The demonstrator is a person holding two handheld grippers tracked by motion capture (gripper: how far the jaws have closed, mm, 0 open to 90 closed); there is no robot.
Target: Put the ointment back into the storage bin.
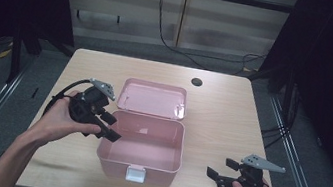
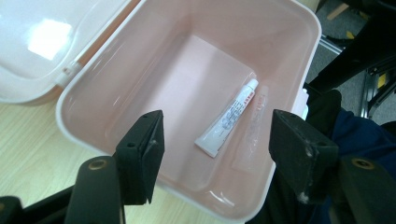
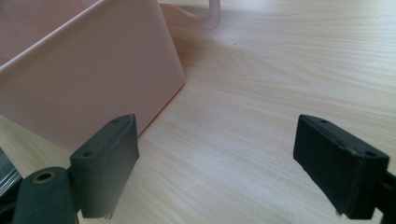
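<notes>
While the left hand-held gripper [image 1: 109,126] hangs over the left rim of the pink box [image 1: 173,148], its two black jaws stand wide apart with nothing clamped between them. Seen along those jaws in the left gripper view, a small white tube [image 2: 227,117] lies on the box floor, slanting from its cap near the far wall down to its flat crimped end nearer the camera. The tube sits free of both jaws, well below them, and close to the box wall on that view's right side. A faint reflection of it shows on the glossy wall just beside it.

The box's lid [image 1: 153,98] is swung fully back on its hinge and rests on the surface [image 1: 222,112] behind the box. A white latch [image 1: 136,174] sits on the front wall.

The right hand-held gripper [image 1: 220,169] is held low near the front right corner of the surface, to the right of the box and apart from it. Its jaws are also spread wide and grasp nothing; in the right gripper view, bare wood grain lies between them, with the box's pink side wall [image 3: 84,74] beyond the jaw on that view's left.
</notes>
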